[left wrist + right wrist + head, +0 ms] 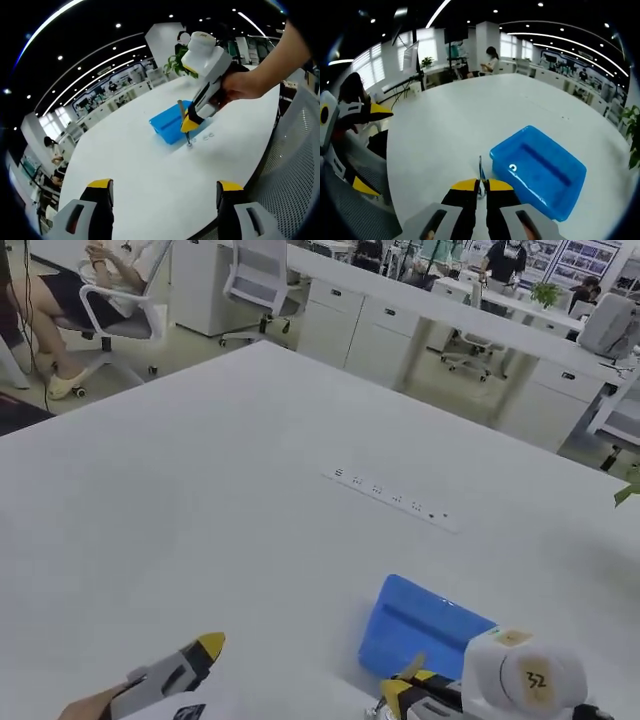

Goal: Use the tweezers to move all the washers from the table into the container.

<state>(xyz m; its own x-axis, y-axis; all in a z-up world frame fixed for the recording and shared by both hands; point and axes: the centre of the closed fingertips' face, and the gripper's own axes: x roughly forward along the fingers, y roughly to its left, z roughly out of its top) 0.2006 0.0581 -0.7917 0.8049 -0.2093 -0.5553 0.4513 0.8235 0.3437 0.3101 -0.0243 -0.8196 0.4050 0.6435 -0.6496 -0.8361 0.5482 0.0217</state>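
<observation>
A blue container (420,630) sits on the white table (250,490) near its front edge. My right gripper (481,186) is shut on thin metal tweezers (480,167), just left of the blue container (540,170). A small ring-shaped washer (512,168) lies at the container's near corner. In the left gripper view the right gripper (190,122) points the tweezers' tip (189,144) down at the table beside the container (167,125), with a few washers (208,135) close by. My left gripper (165,187) is open, holds nothing and hovers well away from them.
A flush socket strip (390,498) is set into the table beyond the container. Office chairs and a seated person (100,270) are past the far left edge, and desks (450,330) lie behind. A plant (175,62) stands past the container.
</observation>
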